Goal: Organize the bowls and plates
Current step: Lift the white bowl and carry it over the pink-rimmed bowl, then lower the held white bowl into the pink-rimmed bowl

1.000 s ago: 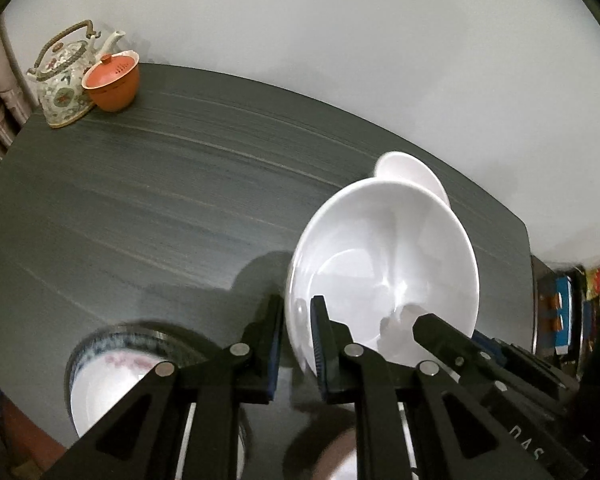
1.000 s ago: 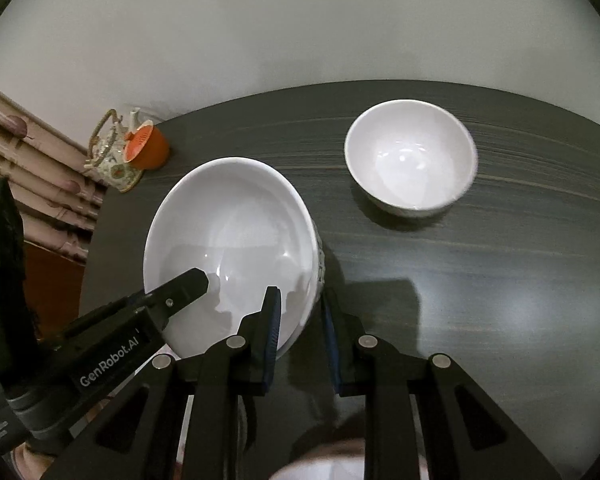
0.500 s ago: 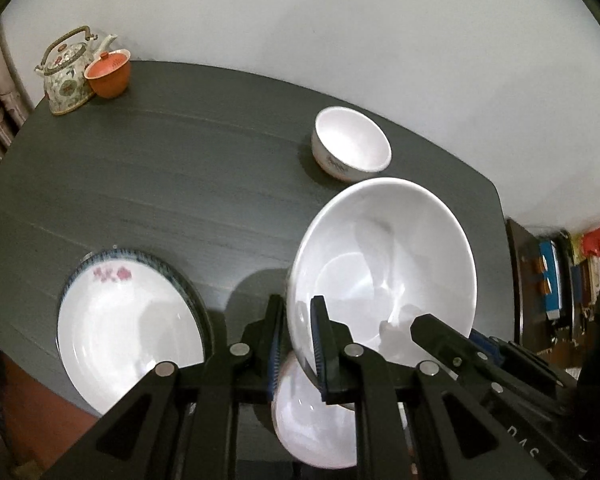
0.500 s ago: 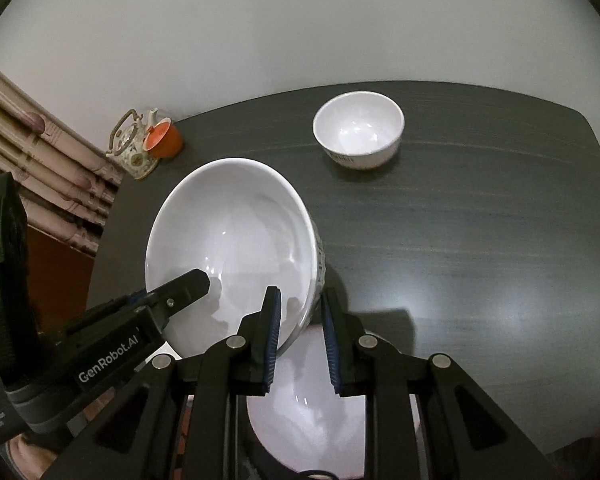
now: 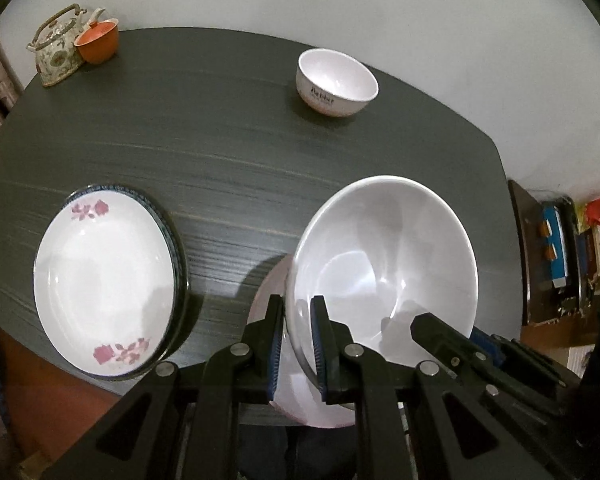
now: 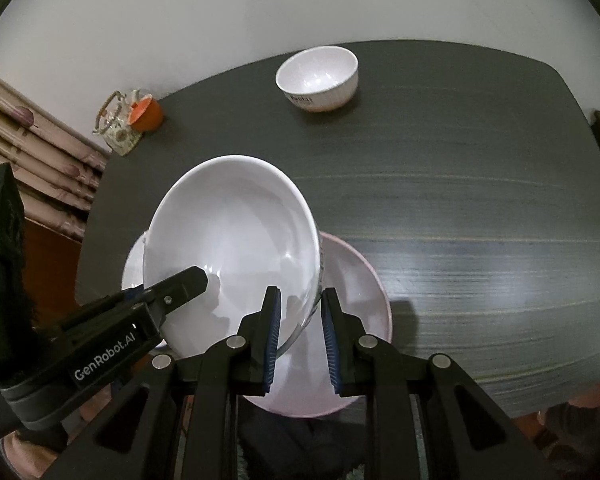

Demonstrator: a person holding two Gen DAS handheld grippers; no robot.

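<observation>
Pointing steeply down, left gripper (image 5: 296, 344) and right gripper (image 6: 299, 340) each clamp their jaws on opposite rims of large white bowl (image 5: 384, 264). Bowl hangs tilted above pink plate (image 6: 352, 280) on desk (image 6: 460, 184).

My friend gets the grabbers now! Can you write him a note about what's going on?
Left gripper: shut on the near rim of the big white bowl.
Right gripper: shut on the same bowl's opposite rim.
The bowl hangs above the pink plate at the table's near edge.
Flowered plate: near left. Small bowl: far side.
Done: big bowl lifted.
Left: probably set it down, then gather the small bowl and plates.
</observation>
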